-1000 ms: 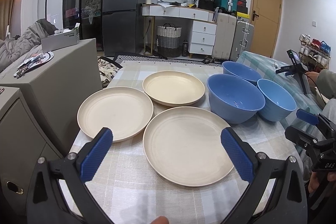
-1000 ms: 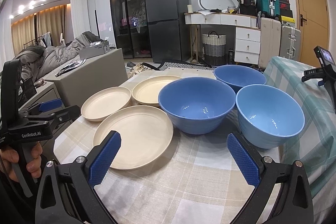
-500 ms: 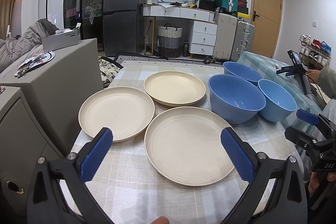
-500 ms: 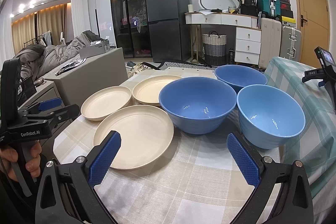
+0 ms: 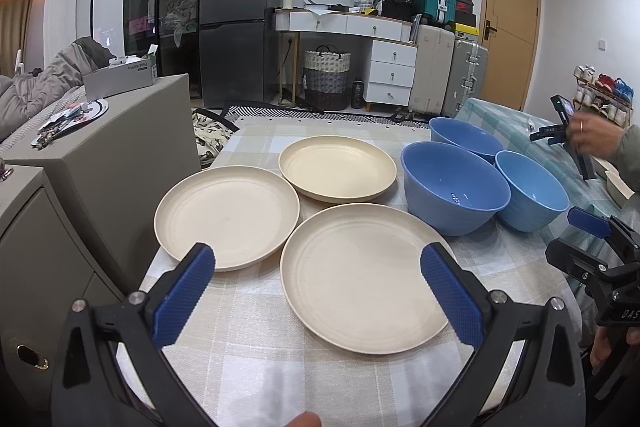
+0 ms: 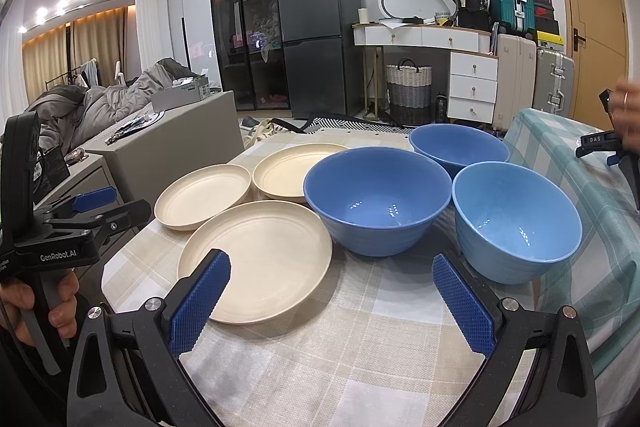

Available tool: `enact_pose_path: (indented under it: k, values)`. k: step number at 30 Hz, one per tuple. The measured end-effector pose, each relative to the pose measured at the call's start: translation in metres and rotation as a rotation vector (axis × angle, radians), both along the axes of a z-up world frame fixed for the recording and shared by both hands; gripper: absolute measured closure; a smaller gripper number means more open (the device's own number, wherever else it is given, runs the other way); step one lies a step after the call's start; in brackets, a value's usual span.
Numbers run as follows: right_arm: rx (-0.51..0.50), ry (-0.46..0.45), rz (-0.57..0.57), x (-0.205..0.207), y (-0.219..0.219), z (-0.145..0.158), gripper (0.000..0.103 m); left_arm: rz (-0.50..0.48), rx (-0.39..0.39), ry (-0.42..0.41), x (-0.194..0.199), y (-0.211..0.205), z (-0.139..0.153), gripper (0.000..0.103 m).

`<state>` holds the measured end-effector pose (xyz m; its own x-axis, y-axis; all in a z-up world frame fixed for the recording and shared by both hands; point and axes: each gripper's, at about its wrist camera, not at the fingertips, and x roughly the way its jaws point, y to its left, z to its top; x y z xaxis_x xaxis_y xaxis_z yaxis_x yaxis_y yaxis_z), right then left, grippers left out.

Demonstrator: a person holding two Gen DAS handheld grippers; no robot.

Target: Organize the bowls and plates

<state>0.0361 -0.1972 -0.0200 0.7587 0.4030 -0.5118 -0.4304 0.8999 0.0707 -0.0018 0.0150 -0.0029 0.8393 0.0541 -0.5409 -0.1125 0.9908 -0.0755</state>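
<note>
Three cream plates lie on the checked tablecloth: a near plate (image 5: 360, 277) (image 6: 260, 255), a left plate (image 5: 226, 215) (image 6: 202, 201) and a far plate (image 5: 338, 167) (image 6: 290, 173). Three blue bowls stand to their right: a large one (image 5: 454, 185) (image 6: 378, 201), a lighter one (image 5: 532, 189) (image 6: 516, 219) and a far one (image 5: 464, 139) (image 6: 458, 149). My left gripper (image 5: 318, 293) is open and empty, hovering over the near plate's front. My right gripper (image 6: 330, 301) is open and empty, in front of the large bowl.
A grey cabinet (image 5: 104, 151) stands against the table's left side. Another person's hand (image 5: 592, 137) touches a device on a stand at the right, over a teal checked cloth (image 6: 580, 155). The fridge, desk and suitcases stand far behind.
Both grippers stay open and nearly still. A hand has come into view at the far right and reached the device on the stand.
</note>
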Motion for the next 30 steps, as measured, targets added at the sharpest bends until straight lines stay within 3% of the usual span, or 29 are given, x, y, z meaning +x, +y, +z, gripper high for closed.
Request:
enact_pose_path:
  k: [8,25,30]
  values:
    - [0.004,0.002,-0.001,0.001,0.002,0.0,0.0,0.008,0.024,-0.001,0.0,-0.001,0.002,0.0]
    - [0.016,0.014,0.058,0.008,0.019,0.016,0.0,0.101,-0.018,0.026,0.002,0.031,0.016,0.0]
    - [0.029,0.015,0.079,0.013,0.029,0.027,0.0,0.106,0.026,0.014,0.0,0.038,0.027,0.0]
